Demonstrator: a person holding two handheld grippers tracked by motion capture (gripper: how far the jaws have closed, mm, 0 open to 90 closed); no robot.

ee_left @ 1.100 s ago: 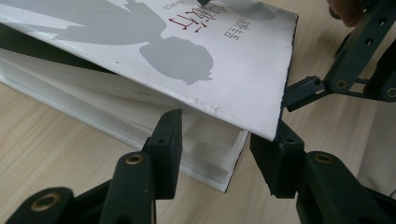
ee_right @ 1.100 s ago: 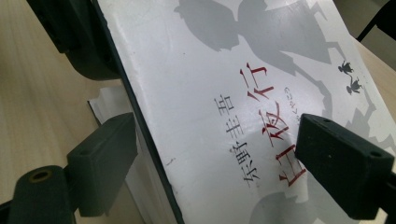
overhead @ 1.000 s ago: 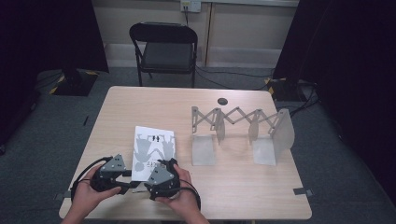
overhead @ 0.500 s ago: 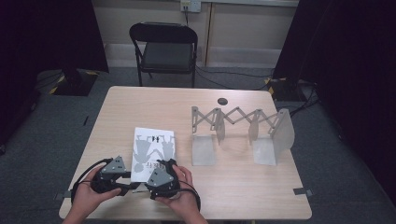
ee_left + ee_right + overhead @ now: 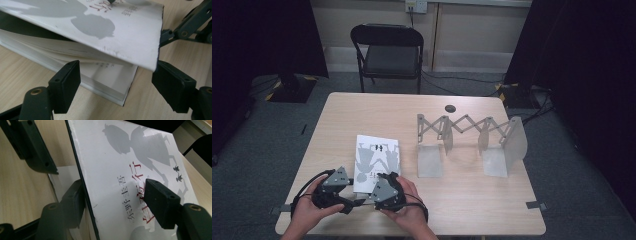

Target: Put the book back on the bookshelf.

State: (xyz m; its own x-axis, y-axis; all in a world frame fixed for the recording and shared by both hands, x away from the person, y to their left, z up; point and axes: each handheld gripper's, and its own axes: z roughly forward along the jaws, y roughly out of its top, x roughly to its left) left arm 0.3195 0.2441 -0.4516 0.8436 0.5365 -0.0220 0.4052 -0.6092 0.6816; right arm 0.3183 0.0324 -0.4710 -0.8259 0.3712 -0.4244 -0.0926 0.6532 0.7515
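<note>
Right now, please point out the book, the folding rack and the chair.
book [image 5: 377,155], high view, on the white front cover.
folding rack [image 5: 467,125], high view, on the scissor-like top bar.
chair [image 5: 391,61], high view, on the dark seat.

White book cover bears grey silhouettes and red-and-black lettering; black tongs; pale wood table.

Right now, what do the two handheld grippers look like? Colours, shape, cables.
The left gripper and right gripper are black, each topped by a grey three-cornered plate. Black cables loop from both. The fingers are matte black rectangular blocks on linkage arms with brass-coloured pivot rivets. No sleeves show at the wrists.
</note>
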